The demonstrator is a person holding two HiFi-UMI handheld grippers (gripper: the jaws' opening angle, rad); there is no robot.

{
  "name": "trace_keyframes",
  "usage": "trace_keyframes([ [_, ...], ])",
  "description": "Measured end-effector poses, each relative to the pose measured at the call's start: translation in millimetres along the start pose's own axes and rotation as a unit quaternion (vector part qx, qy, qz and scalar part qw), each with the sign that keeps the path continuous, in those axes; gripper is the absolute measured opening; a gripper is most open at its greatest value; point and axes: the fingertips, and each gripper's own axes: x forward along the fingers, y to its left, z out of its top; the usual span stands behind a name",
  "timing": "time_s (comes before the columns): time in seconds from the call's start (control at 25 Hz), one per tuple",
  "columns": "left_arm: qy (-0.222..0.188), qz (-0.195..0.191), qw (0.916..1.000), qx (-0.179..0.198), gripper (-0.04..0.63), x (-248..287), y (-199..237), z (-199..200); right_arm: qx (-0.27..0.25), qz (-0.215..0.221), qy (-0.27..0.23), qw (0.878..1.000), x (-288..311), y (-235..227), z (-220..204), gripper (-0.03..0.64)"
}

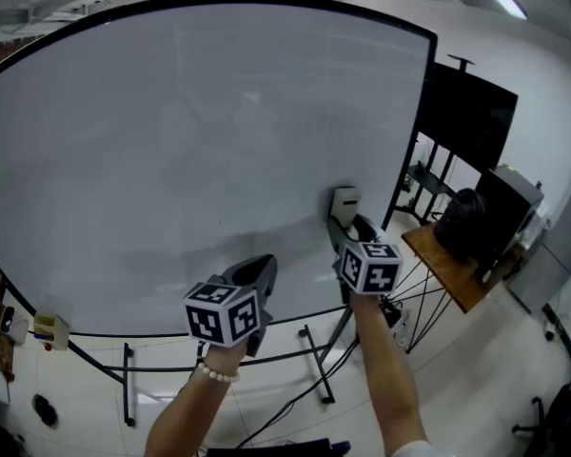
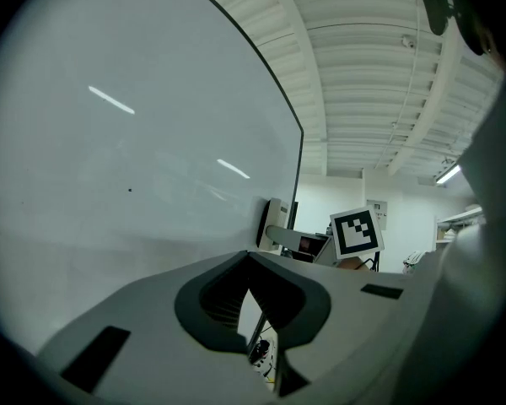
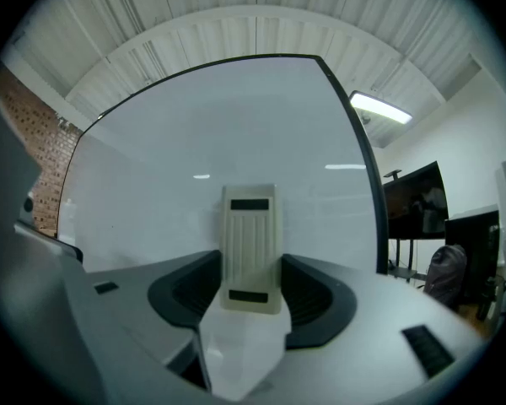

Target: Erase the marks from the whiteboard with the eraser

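Eraser [image 1: 345, 201]: cream ribbed block, gripped at its lower end and set against the lower right part of the whiteboard [image 1: 200, 141], close to the board's dark right edge.
Eraser axis: long axis upright on the board, in line with the fingers; free end pointing up and away from the right gripper, ribs running the same way.
Eraser labels: two dark rectangular patches on the back, one near each end; print too small to read.
Right gripper [image 1: 347, 219]: fingers clenched on the eraser's lower end from both sides, out in front of the board's lower right corner; right marker cube [image 1: 371, 267] turned toward the head camera.
Left gripper [image 1: 259, 263]: fingers closed tip to tip with nothing between them, before the board's lower edge, left of the right gripper and apart from it; left marker cube [image 1: 224, 312] just above a bead bracelet [image 1: 214, 374] on the wrist.
Whiteboard surface: pale grey with faint smears low down and one tiny dark speck [image 2: 129, 191] in the left gripper view; ceiling lights mirrored in it.
Markings: black-and-white square patterns on both cubes.
Board stand: dark metal legs [image 1: 128, 384] on a pale floor.
To the right: black screen [image 1: 471, 112] on a stand; wooden counter [image 1: 452, 269] with a dark bag [image 1: 462, 222] at its far side, on it or behind it not clear.
Far left: brick wall [image 3: 42, 175] beside the board.
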Motion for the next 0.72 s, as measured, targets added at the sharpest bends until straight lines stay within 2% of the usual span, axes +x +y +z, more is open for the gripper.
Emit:
trace_keyframes([
  [0.72, -0.005, 0.013, 0.9998, -0.011, -0.012, -93.5, 77.4, 17.3, -0.011, 0.028, -0.001, 1.000, 6.7, 155.9, 5.2, 0.253],
])
